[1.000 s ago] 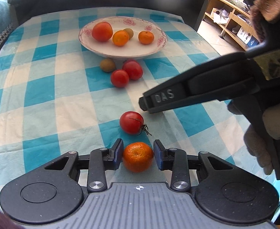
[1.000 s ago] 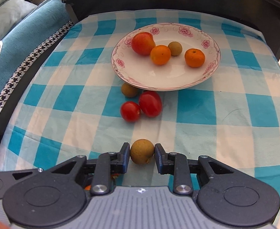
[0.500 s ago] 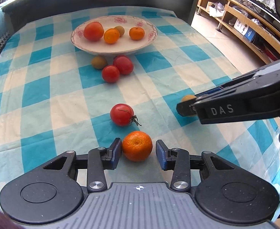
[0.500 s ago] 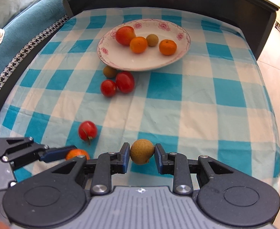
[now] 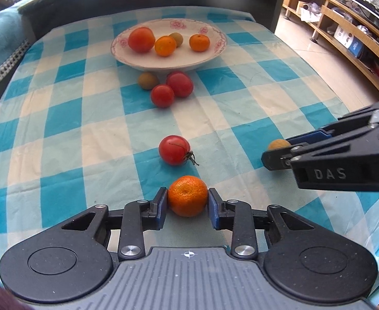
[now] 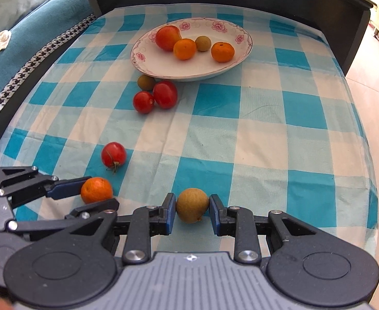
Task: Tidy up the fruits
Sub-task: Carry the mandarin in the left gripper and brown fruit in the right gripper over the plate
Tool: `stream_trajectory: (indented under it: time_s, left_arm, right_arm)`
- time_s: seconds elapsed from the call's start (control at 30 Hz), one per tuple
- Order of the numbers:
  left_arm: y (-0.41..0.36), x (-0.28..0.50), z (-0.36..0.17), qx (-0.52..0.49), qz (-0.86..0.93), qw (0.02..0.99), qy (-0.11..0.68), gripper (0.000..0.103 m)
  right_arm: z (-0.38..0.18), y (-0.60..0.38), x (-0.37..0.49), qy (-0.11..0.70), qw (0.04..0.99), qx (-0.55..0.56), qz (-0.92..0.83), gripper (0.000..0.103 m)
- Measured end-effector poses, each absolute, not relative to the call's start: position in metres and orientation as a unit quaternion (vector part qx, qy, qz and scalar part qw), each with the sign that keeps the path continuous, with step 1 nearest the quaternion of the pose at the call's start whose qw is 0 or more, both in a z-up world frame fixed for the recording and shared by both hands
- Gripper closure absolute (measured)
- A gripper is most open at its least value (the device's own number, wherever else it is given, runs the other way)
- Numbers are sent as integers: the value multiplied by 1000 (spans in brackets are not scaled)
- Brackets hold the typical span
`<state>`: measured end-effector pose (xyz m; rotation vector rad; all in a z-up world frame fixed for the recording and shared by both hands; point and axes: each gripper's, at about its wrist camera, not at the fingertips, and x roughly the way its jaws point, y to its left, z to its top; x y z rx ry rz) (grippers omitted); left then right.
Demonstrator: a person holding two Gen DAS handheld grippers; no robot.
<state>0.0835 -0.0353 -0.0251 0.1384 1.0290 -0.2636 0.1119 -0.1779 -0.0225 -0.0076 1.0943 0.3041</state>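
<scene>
The left tool (image 5: 188, 201) has just been closing, and its blue pads now press both sides of a mandarin (image 5: 187, 195) that sits low over the checked cloth (image 5: 68, 118) at the near edge of the counter. The right tool (image 6: 192, 208) is clenched on a round brown longan (image 6: 192, 204), just beside the mandarin. Both fruits are near-spherical, so no long axis shows. A stemmed tomato (image 5: 174, 149) lies just beyond the mandarin, stem toward the right tool. Farther off, two tomatoes (image 5: 172, 89) and another longan (image 5: 148, 80) cluster against the flowered plate (image 5: 215, 51).
</scene>
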Motion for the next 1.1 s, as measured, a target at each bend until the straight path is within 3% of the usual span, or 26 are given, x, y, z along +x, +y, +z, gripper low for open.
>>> stream_trajectory:
  time_s: [0.53,1.1]
  left_arm:
    - [-41,98,22,55,-123,876,463,63]
    - [-27,181,34,-3,-116,892,437,63]
  right_arm:
    - [16,-184,96,486,862,-5,141,73]
    - [30,-178,174,473,871,34,126,73]
